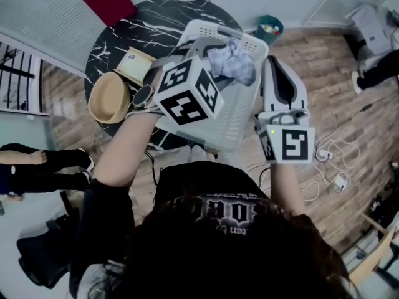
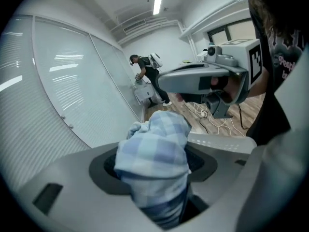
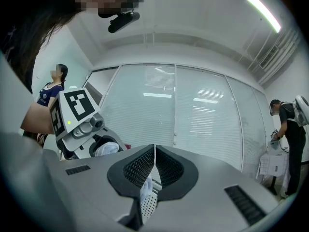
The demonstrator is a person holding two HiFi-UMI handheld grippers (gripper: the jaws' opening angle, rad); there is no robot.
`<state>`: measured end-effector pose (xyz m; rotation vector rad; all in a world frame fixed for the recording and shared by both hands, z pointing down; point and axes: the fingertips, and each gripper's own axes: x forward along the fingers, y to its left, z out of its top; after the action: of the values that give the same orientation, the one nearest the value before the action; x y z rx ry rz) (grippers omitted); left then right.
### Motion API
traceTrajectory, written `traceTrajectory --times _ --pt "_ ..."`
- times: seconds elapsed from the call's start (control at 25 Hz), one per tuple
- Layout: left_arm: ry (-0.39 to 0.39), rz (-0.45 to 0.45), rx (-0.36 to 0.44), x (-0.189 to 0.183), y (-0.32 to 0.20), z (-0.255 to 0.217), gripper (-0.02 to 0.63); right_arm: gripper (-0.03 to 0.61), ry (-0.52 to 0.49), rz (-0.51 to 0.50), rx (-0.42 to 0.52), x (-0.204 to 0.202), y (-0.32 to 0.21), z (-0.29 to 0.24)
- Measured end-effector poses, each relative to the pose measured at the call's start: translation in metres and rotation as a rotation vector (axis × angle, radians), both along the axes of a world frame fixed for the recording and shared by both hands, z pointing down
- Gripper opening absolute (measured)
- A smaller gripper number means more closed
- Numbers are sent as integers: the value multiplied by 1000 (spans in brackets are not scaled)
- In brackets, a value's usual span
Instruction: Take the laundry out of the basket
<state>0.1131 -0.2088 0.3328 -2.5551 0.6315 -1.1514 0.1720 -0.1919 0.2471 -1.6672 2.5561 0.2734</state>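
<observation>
In the head view a white laundry basket (image 1: 215, 126) stands in front of me against a round table. My left gripper (image 1: 215, 58) hangs over it, shut on a light blue checked cloth (image 1: 234, 64) that is lifted above the rim. In the left gripper view the bunched cloth (image 2: 154, 153) fills the space between the jaws and hides the pads. My right gripper (image 1: 280, 73) is just right of the basket and points away from me. Its pads (image 3: 166, 170) are pressed together with nothing pinched, and a strip of the perforated basket (image 3: 147, 204) shows through the slit below them.
A black marble table (image 1: 143, 23) behind the basket holds a straw hat (image 1: 109, 97), a small box (image 1: 134, 64) and a red item (image 1: 109, 0). A teal bin (image 1: 269, 27) and cables (image 1: 330, 167) are on the wooden floor at right. A person's legs (image 1: 43, 167) are at left.
</observation>
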Motion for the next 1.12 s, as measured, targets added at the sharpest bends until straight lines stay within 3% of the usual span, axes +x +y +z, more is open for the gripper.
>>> traceTrajectory --times 0.56,1.12 --pt "237 -106 124 -10 26 -91 285 29 -15 -86 62 -8 7 -51" --pt "278 -265 306 -61 43 -180 285 29 -23 -288 213 -59 25 -123"
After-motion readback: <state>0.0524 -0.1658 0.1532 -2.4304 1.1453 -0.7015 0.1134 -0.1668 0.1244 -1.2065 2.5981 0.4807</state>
